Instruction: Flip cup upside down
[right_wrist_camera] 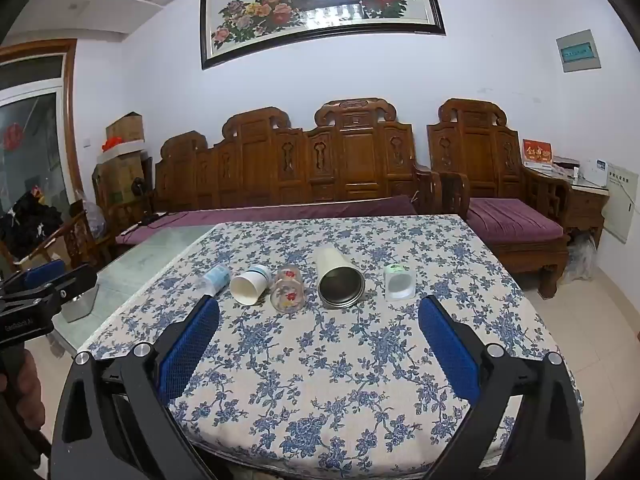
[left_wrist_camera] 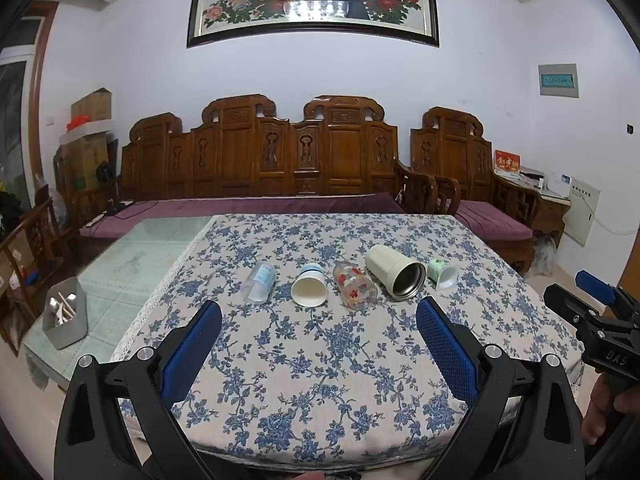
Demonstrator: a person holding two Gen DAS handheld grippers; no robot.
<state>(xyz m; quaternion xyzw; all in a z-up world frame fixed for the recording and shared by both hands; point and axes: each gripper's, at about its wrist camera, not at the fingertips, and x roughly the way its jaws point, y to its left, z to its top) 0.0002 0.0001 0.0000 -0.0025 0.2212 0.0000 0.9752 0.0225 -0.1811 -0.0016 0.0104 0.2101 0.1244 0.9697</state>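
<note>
Several cups lie on their sides in a row on the floral tablecloth (left_wrist_camera: pixel 320 360), mouths toward me: a clear plastic cup (left_wrist_camera: pixel 260 283), a white paper cup (left_wrist_camera: pixel 309 289), a glass with red flowers (left_wrist_camera: pixel 354 290), a cream steel tumbler (left_wrist_camera: pixel 396 272) and a small green-and-white cup (left_wrist_camera: pixel 443 273). The right wrist view shows the same row: plastic cup (right_wrist_camera: pixel 214 279), paper cup (right_wrist_camera: pixel 250 284), flowered glass (right_wrist_camera: pixel 288 288), tumbler (right_wrist_camera: pixel 340 278), small cup (right_wrist_camera: pixel 398 282). My left gripper (left_wrist_camera: pixel 318 316) is open and empty, short of the row. My right gripper (right_wrist_camera: pixel 319 314) is open and empty, also short of it.
A grey metal holder with utensils (left_wrist_camera: pixel 66 318) stands on the glass tabletop (left_wrist_camera: pixel 152 256) left of the cloth. A carved wooden sofa (left_wrist_camera: pixel 280 160) with purple cushions stands behind the table. The right gripper (left_wrist_camera: pixel 592 316) shows at the left view's right edge.
</note>
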